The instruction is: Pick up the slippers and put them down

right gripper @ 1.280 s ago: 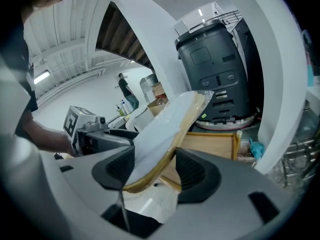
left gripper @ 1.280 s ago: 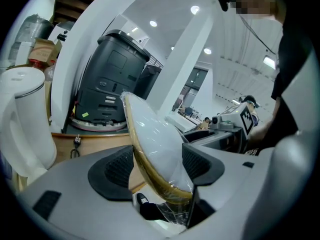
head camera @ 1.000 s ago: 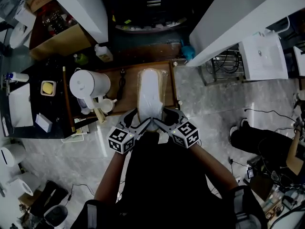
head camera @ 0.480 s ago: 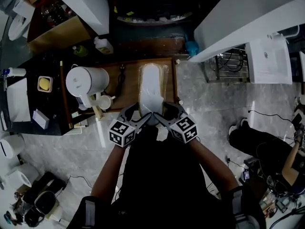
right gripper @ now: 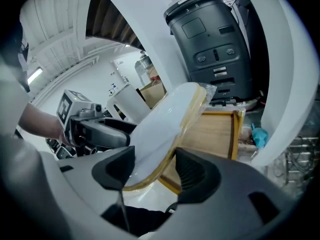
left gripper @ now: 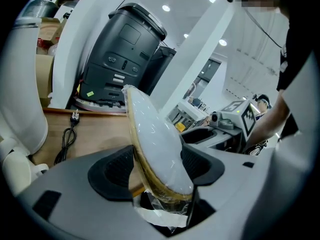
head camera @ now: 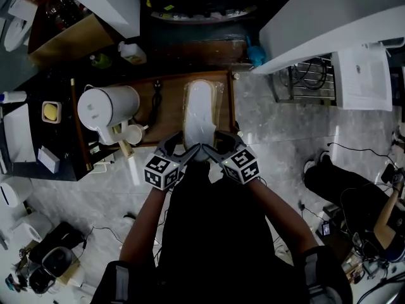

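**Item:** slippers (head camera: pixel 200 114), one white pair with tan soles, sealed in plastic wrap.

**Location:** above the wooden tray (head camera: pixel 167 106), lengthwise along its right half; the kettle (head camera: pixel 104 108) stands at the tray's left end. Whether the far end touches the tray cannot be told.

**Left gripper** (left gripper: pixel 157 165): jaws partly open, pads clamped on the pack's near end, which stands on edge between them.

**Right gripper** (right gripper: pixel 155 170): jaws fairly wide, closed on the same near end from the other side.

**Step in hand (judged):** the pair is lifted; setting down is under way.

**Next move calls for:** lowering both grippers together and level until the pack lies flat on the tray, then opening both jaws evenly so the wrap does not snag.
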The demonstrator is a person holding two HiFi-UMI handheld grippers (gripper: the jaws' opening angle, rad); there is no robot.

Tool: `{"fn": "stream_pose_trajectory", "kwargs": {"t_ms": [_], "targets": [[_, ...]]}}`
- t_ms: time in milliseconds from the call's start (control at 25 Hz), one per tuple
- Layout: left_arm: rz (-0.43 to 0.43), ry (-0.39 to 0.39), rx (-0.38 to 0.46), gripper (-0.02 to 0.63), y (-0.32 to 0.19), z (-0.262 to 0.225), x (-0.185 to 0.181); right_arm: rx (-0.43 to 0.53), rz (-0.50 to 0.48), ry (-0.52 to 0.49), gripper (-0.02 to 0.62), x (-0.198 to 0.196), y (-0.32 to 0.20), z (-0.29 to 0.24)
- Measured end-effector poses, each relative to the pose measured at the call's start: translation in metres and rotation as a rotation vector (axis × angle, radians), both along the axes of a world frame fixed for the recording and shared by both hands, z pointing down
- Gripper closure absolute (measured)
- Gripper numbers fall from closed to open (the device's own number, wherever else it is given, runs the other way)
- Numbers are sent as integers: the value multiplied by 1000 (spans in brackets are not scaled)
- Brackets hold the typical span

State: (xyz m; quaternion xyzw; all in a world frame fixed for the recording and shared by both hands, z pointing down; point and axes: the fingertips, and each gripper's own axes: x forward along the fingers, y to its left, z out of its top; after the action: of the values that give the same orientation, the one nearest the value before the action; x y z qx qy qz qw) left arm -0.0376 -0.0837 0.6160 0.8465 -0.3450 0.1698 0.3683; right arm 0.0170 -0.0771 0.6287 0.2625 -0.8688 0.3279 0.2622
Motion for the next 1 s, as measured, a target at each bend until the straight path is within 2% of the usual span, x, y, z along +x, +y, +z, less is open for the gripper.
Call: {"fn": "stream_pose_trajectory", "kwargs": {"t_ms": [280,1000], "targets": [[-16,2,-4,307,-8,24,-3,-1,23,-20,336,-6,-7,23],[16,-4,-31,307,-15,78,-10,-22,40,1,334,-14,-16,73]]}}
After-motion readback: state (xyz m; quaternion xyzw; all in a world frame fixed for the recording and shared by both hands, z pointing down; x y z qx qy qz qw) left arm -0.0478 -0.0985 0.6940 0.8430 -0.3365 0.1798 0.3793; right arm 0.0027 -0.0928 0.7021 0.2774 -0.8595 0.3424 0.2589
